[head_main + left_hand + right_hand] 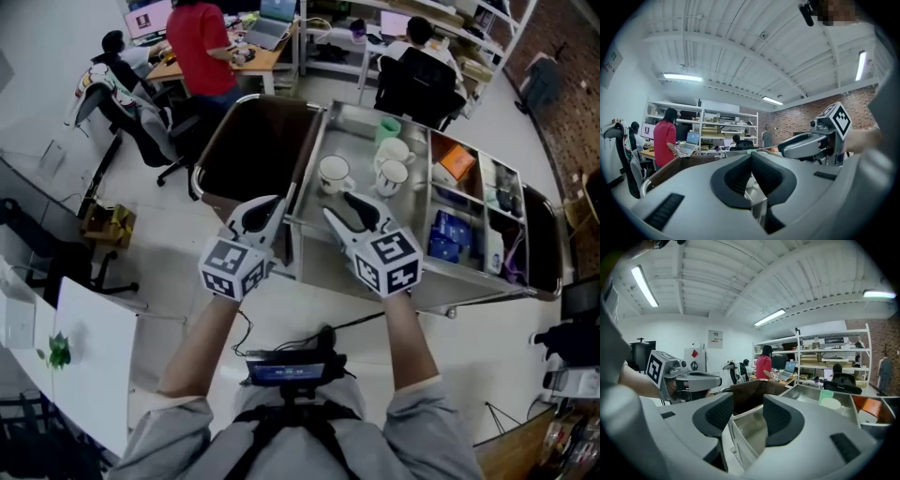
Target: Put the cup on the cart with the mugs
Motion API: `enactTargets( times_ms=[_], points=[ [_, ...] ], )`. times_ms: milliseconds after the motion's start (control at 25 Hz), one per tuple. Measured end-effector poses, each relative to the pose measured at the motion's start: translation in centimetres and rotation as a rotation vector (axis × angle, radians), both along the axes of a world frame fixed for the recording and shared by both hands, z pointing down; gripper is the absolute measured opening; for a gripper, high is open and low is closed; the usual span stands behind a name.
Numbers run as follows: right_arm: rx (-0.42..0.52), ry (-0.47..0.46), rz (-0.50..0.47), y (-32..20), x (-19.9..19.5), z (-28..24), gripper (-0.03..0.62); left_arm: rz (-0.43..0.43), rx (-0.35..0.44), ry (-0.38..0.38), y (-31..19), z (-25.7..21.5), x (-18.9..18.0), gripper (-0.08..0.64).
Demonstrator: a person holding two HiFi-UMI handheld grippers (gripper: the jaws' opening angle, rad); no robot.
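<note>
Head view: left tool [274, 204] pressed together, right tool [336, 203] spread, empty; cart's [352, 122] green cup [388, 127] partly hidden behind mugs [392, 164].

The green cup [388, 127], at twelve o'clock of the white mugs [392, 176], is partly hidden behind them. Small items in the cart's [469, 286] three-o'clock bins are too small to identify.

You held your left gripper [270, 206] about level, jaws closed together on nothing, your right gripper [345, 211] just to its right, jaws parted and empty, both forearms [202, 342] outstretched.
</note>
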State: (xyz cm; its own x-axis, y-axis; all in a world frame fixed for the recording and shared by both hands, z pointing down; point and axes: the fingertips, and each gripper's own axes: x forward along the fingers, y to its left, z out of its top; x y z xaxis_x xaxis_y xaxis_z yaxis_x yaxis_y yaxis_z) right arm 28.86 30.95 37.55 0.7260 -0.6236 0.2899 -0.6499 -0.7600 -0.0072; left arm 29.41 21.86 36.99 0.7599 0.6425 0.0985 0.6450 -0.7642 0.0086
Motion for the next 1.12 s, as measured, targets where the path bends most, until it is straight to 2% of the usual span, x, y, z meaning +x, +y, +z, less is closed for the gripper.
enactTargets(
  times_ms=[120,200,560,760,880,1120],
  points=[
    [0.036,-0.019,0.017,0.1,-2.6,0.8,0.129,-0.013,0.006,-0.013,-1.8,1.1,-2.3,-0.002],
    [0.051,-0.037,0.029,0.0,-4.2,1.7,0.11,-0.026,0.0,-0.026,-3.2,1.8,-3.5,-0.002],
    [0.116,-0.137,0.128,-1.0,-9.8,7.5,0.097,-0.11,0.019,-0.102,-8.7,7.2,-8.7,-0.002],
    [0.126,-0.183,0.192,-0.8,-12.1,10.7,0.04,-0.165,0.027,-0.14,-11.8,10.1,-10.6,-0.002],
    [0.111,-0.207,0.204,-0.7,-13.2,12.4,0.008,-0.198,0.016,-0.162,-13.5,11.0,-11.8,-0.002],
    [0.089,-0.227,0.198,-0.7,-13.8,13.9,0.006,-0.246,0.006,-0.176,-15.7,11.7,-13.0,-0.002]
  ],
)
